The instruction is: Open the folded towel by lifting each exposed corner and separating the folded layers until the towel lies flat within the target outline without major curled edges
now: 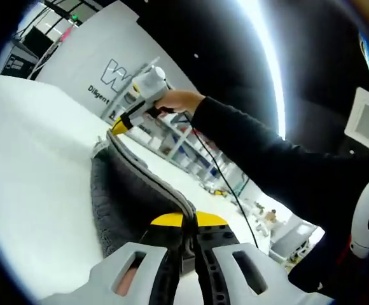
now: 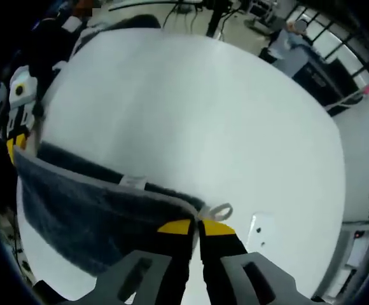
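A dark grey towel (image 1: 118, 197) with a light trim hangs stretched between my two grippers above the white table (image 1: 32, 159). In the left gripper view my left gripper (image 1: 189, 223) is shut on one top corner, yellow tips pressed together. At the far corner, my right gripper (image 1: 122, 123) is held by a hand in a black sleeve. In the right gripper view my right gripper (image 2: 198, 225) is shut on the towel (image 2: 83, 203) at the corner with a white loop, and the left gripper (image 2: 18, 124) holds the other end at the left.
The white table (image 2: 197, 114) spreads below the towel. A white wall panel with lettering (image 1: 108, 76) stands behind it. Shelving and clutter (image 1: 191, 149) fill the room beyond. A person stands far off (image 2: 292, 38).
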